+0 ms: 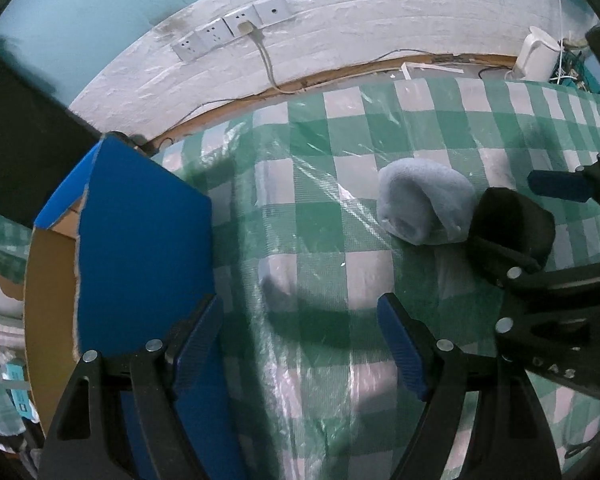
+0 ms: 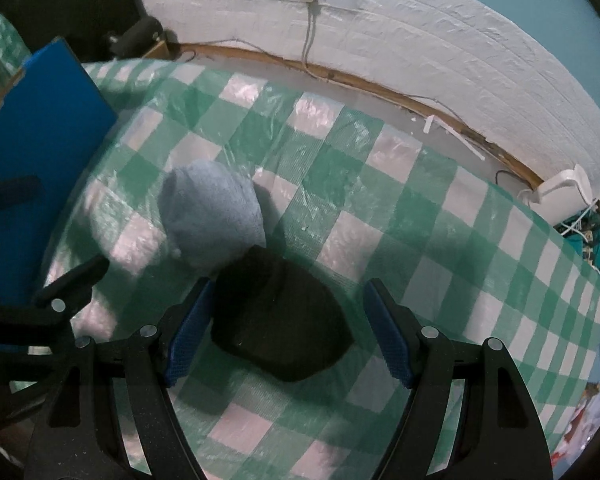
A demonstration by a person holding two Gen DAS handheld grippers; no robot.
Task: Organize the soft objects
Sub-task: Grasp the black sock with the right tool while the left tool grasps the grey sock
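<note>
A light blue rolled soft bundle [image 1: 424, 208] [image 2: 212, 220] lies on the green checked tablecloth [image 1: 320, 152] [image 2: 440, 240]. A black soft bundle [image 2: 280, 316] [image 1: 512, 224] lies right beside it, touching it. My right gripper [image 2: 288, 336] is open, its blue-padded fingers on either side of the black bundle, with its left pad close against it. My left gripper [image 1: 300, 344] is open and empty above bare cloth, left of both bundles, next to a blue cardboard box [image 1: 140, 248] [image 2: 40, 152].
The box stands open at the table's left edge. A white brick wall with sockets [image 1: 228, 28] and a plugged cable runs behind. A white kettle [image 1: 536, 56] [image 2: 564, 196] stands at the far right corner.
</note>
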